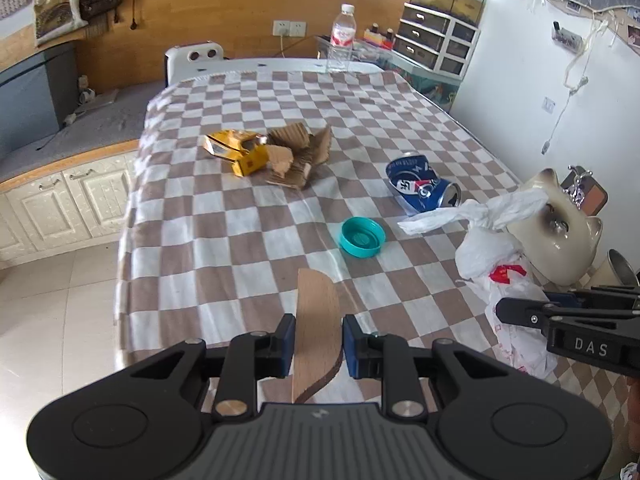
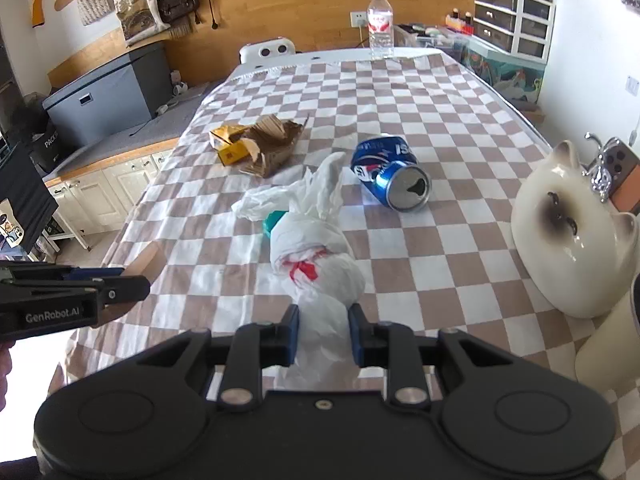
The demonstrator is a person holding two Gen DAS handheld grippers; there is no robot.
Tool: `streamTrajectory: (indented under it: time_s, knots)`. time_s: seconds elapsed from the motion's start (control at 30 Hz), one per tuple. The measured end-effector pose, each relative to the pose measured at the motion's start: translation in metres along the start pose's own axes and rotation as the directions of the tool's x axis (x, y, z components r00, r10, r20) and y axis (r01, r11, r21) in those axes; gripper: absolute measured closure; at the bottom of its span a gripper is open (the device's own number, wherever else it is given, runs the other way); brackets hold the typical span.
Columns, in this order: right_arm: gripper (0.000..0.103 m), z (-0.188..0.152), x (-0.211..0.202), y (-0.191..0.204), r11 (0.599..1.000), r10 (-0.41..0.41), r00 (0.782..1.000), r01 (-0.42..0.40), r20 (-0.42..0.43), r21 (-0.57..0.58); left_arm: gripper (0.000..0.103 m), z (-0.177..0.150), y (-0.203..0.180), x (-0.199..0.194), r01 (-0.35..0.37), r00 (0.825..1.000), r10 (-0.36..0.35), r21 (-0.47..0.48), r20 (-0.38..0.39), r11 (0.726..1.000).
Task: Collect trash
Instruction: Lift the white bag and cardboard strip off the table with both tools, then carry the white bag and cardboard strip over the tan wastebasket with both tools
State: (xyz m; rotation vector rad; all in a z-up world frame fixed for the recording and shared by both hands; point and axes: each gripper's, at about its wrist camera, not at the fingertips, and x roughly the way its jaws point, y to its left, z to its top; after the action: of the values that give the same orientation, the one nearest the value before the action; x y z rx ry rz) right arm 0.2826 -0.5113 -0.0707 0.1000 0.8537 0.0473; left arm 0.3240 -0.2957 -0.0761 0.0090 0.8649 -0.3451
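Trash pickup under way on a checkered table (image 1: 224, 216): the left gripper (image 1: 319, 344) pinches a wooden slat (image 1: 318, 320), while the right gripper (image 2: 323, 336) clamps a white bag (image 2: 320, 264) — both apparently held just above the cloth. Still lying loose, by the look of it — a crushed can (image 2: 390, 178), teal lid (image 1: 362, 237), yellow box (image 1: 234, 151) and torn cardboard (image 1: 298, 156).

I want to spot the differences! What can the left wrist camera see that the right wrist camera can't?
Only the left wrist view shows the whole teal lid and the brown wooden piece pinched in the left claw.

Only the right wrist view shows the can's open top and the right claw squeezing the white bag.

Both show the crushed blue can, the yellow box with torn cardboard, the water bottle and the cat-shaped pot.
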Motion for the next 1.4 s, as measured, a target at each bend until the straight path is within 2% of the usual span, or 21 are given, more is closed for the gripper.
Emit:
streamTrajectory:
  time_s: [0.27, 0.5, 0.87, 1.1, 1.4]
  knots:
    - [0.077, -0.005, -0.012, 0.025, 1.0, -0.021, 1.0, 0.021, 0.019, 0.003, 0.077, -0.009, 0.025, -0.023, 0.006, 0.999, -0.005, -0.034, 0.038, 0.999]
    - [0.077, -0.006, -0.013, 0.068, 0.998, -0.057, 0.998, 0.057, 0.028, 0.007, 0.077, -0.017, 0.077, -0.035, 0.024, 0.999, -0.022, -0.06, 0.049, 0.998]
    - [0.077, -0.005, 0.008, 0.184, 0.991, -0.13, 0.991, 0.13, 0.008, 0.045, 0.077, -0.012, 0.195, -0.039, 0.081, 0.997, -0.08, -0.019, 0.024, 0.997]
    - [0.077, -0.008, 0.035, 0.263, 0.991, -0.121, 0.993, 0.121, -0.013, 0.054, 0.077, -0.022, 0.269, -0.032, 0.084, 0.996, -0.084, -0.014, -0.008, 0.996]
    - [0.077, -0.02, 0.095, 0.339, 0.997, -0.072, 0.991, 0.076, -0.112, 0.032, 0.077, -0.061, 0.352, 0.004, 0.052, 0.992, -0.065, -0.117, -0.107, 0.992]
